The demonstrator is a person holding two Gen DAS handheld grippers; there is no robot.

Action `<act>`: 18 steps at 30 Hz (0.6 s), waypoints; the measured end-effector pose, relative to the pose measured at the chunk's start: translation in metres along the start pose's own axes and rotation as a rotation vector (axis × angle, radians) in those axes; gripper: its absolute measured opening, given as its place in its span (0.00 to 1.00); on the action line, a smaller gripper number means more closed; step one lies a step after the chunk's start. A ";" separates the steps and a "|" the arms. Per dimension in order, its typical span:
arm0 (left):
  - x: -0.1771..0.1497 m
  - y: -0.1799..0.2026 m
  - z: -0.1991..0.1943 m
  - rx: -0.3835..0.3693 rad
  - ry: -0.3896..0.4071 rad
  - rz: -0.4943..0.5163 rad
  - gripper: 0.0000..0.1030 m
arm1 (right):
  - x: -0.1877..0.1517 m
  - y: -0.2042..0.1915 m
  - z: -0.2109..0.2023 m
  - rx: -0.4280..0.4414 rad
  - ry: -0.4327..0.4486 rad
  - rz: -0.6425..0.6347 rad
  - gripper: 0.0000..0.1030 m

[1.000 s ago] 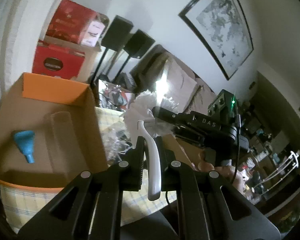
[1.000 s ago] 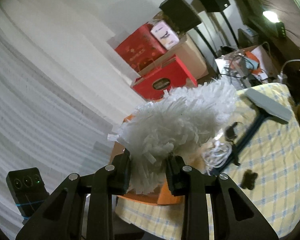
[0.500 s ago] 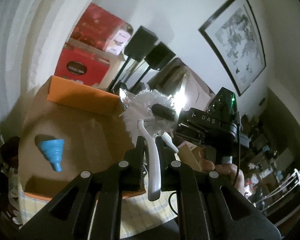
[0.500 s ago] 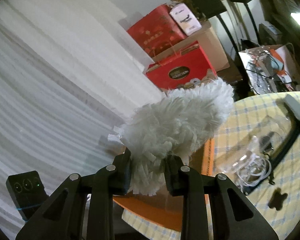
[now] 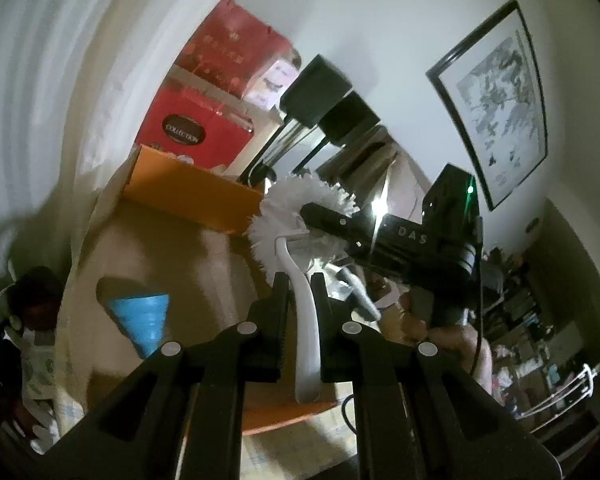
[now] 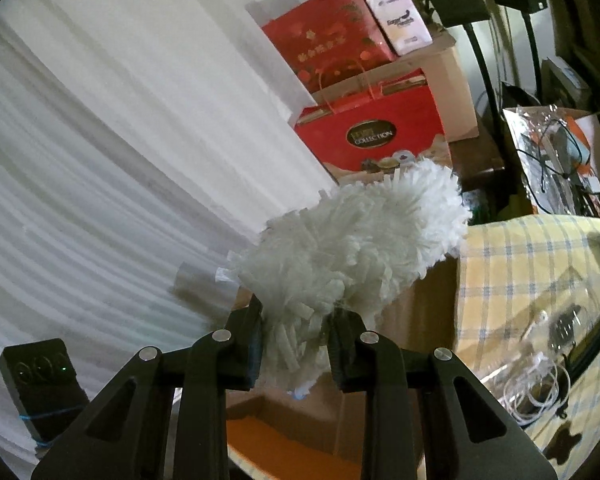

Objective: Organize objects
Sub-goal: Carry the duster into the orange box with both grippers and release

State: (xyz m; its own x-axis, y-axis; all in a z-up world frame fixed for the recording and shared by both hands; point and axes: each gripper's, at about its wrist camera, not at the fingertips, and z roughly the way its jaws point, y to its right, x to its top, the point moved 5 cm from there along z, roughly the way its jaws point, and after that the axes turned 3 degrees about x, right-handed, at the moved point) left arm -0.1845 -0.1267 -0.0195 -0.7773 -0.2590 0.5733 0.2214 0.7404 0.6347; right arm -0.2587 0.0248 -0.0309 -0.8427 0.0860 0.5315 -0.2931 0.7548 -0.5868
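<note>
Left wrist view: one left claw [image 5: 299, 280] is clamped on the white handle [image 5: 305, 320] of one duster [image 5: 288, 216]. The handle runs up the centre of the frame to the fluffy head. One right claw [image 5: 324, 216] enters from the right and is clamped on that head; a hand [image 5: 460, 344] holds it at lower right. One open cardboard box [image 5: 192, 196] fills the left half of the frame beneath the duster. One blue funnel [image 5: 140, 320] lies on the box floor at lower left, well apart from the handle. The far wall of the box sits just left of the duster head.

Right wrist view: right claw [image 6: 296, 328] grips the base of the duster head [image 6: 360, 248], which extends to upper right above the box rim [image 6: 436, 308]. One checked tabletop [image 6: 532, 256] occupies the right side. It carries one white cable bundle [image 6: 536, 380] at lower right. Two red boxes [image 6: 364, 132] are stacked at upper centre.
</note>
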 end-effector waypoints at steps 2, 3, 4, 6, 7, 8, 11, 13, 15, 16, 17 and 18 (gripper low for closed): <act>-0.001 -0.009 0.008 0.003 -0.019 -0.001 0.10 | -0.001 0.004 0.010 -0.028 -0.012 -0.015 0.26; -0.001 -0.013 0.012 0.000 -0.026 -0.007 0.10 | -0.001 0.006 0.015 -0.043 -0.019 -0.021 0.26; -0.002 -0.018 0.015 -0.003 -0.032 -0.015 0.10 | -0.002 0.009 0.021 -0.054 -0.026 -0.023 0.26; -0.003 -0.028 0.022 -0.016 -0.041 -0.034 0.09 | -0.003 0.017 0.030 -0.065 -0.039 -0.019 0.25; -0.004 -0.031 0.024 -0.020 -0.043 -0.039 0.09 | -0.004 0.021 0.035 -0.069 -0.044 -0.016 0.24; -0.005 -0.034 0.026 -0.026 -0.046 -0.043 0.09 | -0.005 0.023 0.038 -0.070 -0.047 -0.014 0.24; -0.007 -0.040 0.034 -0.008 -0.066 -0.023 0.09 | -0.007 0.029 0.046 -0.082 -0.054 -0.022 0.23; -0.009 -0.041 0.038 0.021 -0.087 0.004 0.09 | -0.008 0.030 0.052 -0.100 -0.061 -0.032 0.23; -0.012 -0.043 0.044 0.060 -0.111 0.033 0.09 | -0.009 0.032 0.058 -0.119 -0.069 -0.042 0.23; -0.013 -0.044 0.045 0.073 -0.120 0.042 0.09 | -0.011 0.033 0.060 -0.128 -0.074 -0.047 0.23; -0.014 -0.044 0.047 0.087 -0.132 0.054 0.09 | -0.012 0.034 0.062 -0.133 -0.078 -0.049 0.23; -0.015 -0.045 0.048 0.098 -0.140 0.062 0.09 | -0.014 0.035 0.065 -0.139 -0.083 -0.051 0.23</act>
State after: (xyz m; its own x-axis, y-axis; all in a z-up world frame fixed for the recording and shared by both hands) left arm -0.2112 -0.1264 -0.0816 -0.8397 -0.1272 0.5279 0.2183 0.8111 0.5427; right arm -0.2871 0.0077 -0.0989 -0.8644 -0.0050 0.5027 -0.2763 0.8401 -0.4667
